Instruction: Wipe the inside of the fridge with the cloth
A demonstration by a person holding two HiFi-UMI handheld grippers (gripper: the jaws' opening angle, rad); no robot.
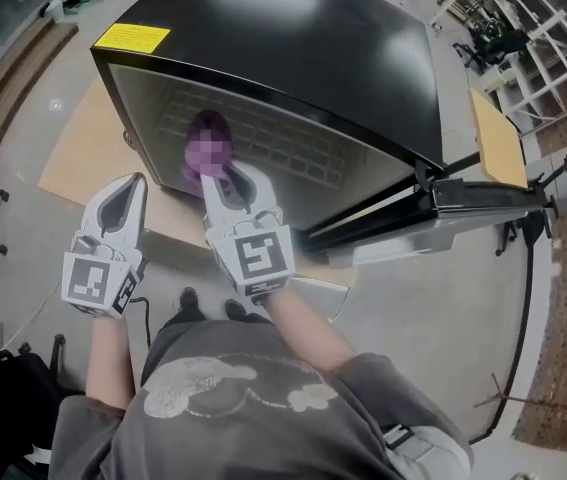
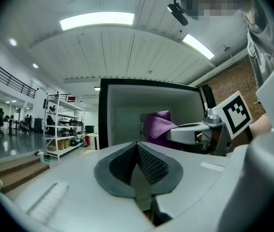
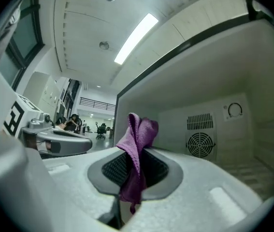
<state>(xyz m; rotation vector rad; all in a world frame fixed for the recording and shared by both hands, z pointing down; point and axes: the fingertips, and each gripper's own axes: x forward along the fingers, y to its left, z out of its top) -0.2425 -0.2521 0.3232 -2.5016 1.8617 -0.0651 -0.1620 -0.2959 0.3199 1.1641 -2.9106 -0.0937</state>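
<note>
Cloth (image 3: 139,134) pinched in right claw (image 3: 134,170) — sticking upward.

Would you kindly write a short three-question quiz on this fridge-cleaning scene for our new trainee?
1. True or false: the left gripper is shut on the cloth.
2. The door of the fridge is: A) shut, B) open, C) taken off.
3. Fill in: the cloth's colour is ____.

Key
1. False. The right gripper holds the cloth; the left gripper's jaws are together with nothing between them.
2. B. The door stands swung open at the right of the head view.
3. Purple.
</note>
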